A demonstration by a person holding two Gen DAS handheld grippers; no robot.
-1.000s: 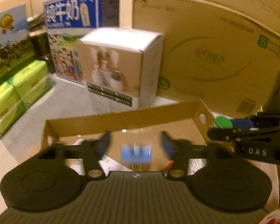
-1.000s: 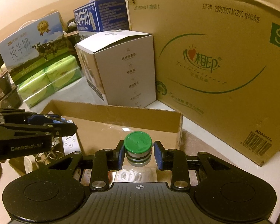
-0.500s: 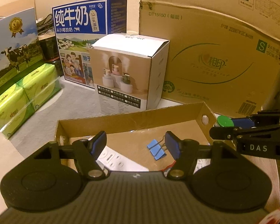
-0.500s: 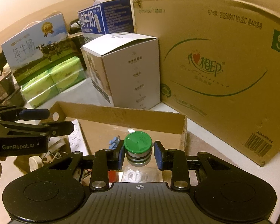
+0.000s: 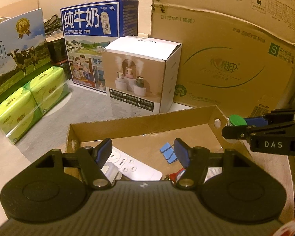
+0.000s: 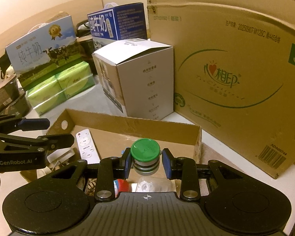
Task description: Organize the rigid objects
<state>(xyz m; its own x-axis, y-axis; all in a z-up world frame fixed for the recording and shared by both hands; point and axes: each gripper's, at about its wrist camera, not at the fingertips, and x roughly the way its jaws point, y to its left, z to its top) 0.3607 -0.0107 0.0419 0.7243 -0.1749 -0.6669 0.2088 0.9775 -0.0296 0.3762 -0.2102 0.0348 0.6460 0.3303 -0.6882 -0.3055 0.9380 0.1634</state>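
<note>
Left wrist view, left to right: green tissue packs (image 5: 29,100) lie at the far left before a milk carton with a cow picture (image 5: 13,55); a blue milk carton (image 5: 92,39) stands beyond a white humidifier box (image 5: 143,74), and a large brown carton (image 5: 226,59) fills the right background. Nearer lies an open cardboard tray (image 5: 147,122), holding a white remote control (image 5: 131,165) at left and blue binder clips (image 5: 167,151) toward the right. The left gripper (image 5: 143,153) hovers above the tray with its jaws well apart and nothing between the pads. At the right edge, the right gripper (image 5: 234,125) carries a green-capped jar (image 5: 236,120) just beyond the tray's right wall. Right wrist view, left to right: the left gripper (image 6: 47,131) reaches in from the left over the tray's near-left part (image 6: 127,122), just beside the remote control (image 6: 86,145); at centre, the right gripper (image 6: 145,161) is closed on the green-capped jar (image 6: 145,149), both pads pressing its sides, the jar upright above the tray's near-right part; the white box (image 6: 143,78) and large brown carton (image 6: 236,78) stand beyond.
</note>
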